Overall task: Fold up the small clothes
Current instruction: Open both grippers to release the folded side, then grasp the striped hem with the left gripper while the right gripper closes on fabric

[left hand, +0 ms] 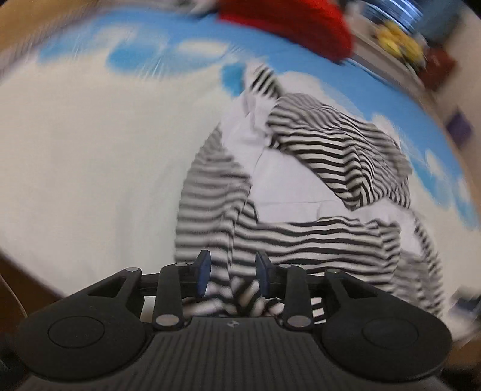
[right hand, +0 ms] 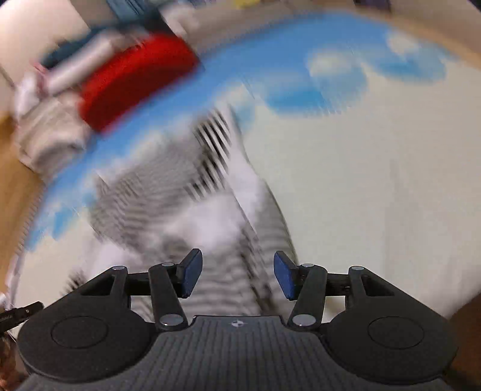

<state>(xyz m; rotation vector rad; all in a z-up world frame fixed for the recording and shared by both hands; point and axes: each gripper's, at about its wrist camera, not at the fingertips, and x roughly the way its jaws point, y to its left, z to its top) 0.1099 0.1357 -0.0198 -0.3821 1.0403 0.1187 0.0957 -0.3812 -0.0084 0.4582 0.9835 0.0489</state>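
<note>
A black-and-white striped garment [left hand: 300, 186] with a plain white inside lies rumpled on a sky-and-cloud printed sheet [left hand: 90, 150]. My left gripper [left hand: 233, 272] is partly open, with a bunch of the striped cloth between its blue pads [left hand: 203, 270], near the garment's near edge. The pads stand apart from each other. In the right wrist view the same garment [right hand: 216, 210] is badly blurred. My right gripper [right hand: 237, 276] is open just above its near part, with nothing held.
A red folded cloth [left hand: 288, 24] lies at the far edge of the sheet, also in the right wrist view [right hand: 135, 78]. Pale folded clothes [right hand: 51, 132] sit beside it. Yellow items [left hand: 399, 42] lie on a surface beyond. Wooden floor [right hand: 15, 195] shows at the sheet's edge.
</note>
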